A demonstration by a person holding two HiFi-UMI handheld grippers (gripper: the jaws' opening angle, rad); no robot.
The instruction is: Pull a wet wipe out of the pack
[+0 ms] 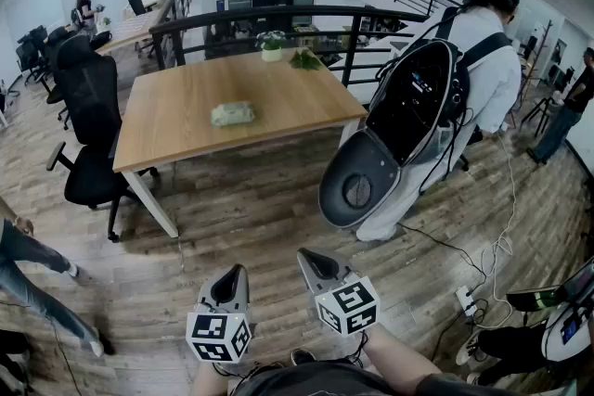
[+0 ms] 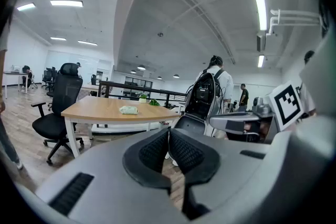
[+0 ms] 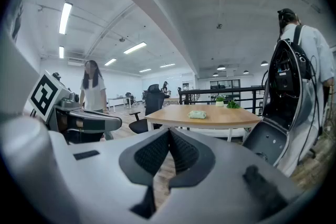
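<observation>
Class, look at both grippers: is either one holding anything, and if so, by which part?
Nothing is held. The left gripper and the right gripper are both shut with nothing between their jaws. The wet wipe pack lies untouched on the table.

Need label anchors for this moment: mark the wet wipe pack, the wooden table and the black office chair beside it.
wet wipe pack (image 1: 232, 113), head view, middle of the pack's top.
wooden table (image 1: 297, 102), head view, bare tabletop right of the pack.
black office chair (image 1: 90, 97), head view, backrest.
</observation>
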